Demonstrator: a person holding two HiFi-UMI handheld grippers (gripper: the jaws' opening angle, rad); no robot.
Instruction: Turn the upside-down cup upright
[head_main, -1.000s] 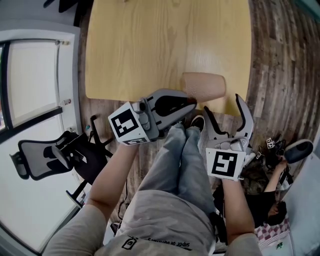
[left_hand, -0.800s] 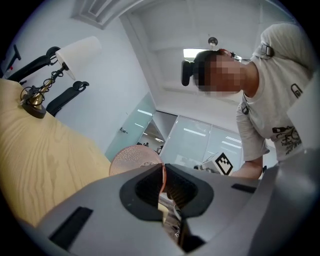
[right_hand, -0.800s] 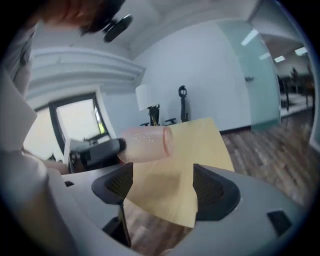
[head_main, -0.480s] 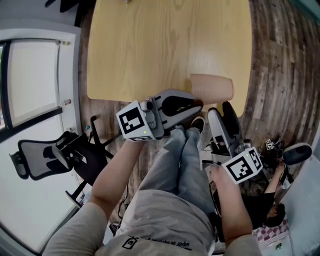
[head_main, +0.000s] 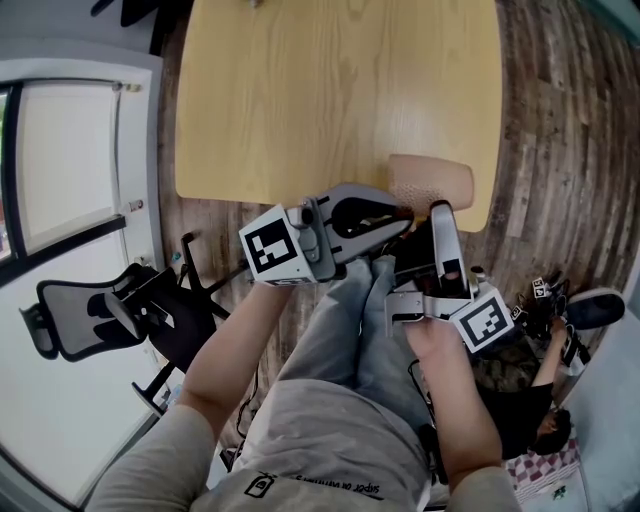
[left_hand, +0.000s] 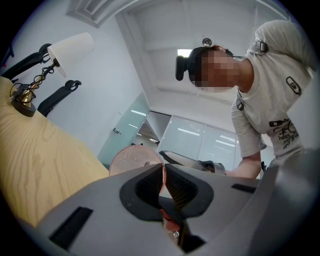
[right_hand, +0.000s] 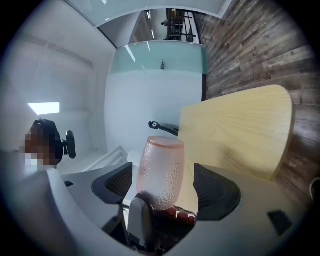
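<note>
At the pale wooden table's (head_main: 300, 100) near edge, the sideways pink dimpled cup (head_main: 432, 183) is pinched by the left gripper (left_hand: 163, 172) and straddled by the spread right gripper (right_hand: 167, 187).

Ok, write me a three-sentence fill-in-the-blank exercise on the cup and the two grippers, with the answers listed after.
1. The dimpled cup is ____ in colour.
2. The left gripper pinches the cup's thin wall, so it is ____ (open/shut).
3. The right gripper has the cup between its jaws, which stand well apart, so it is ____ (open/shut).

Missing words: pink; shut; open.
</note>
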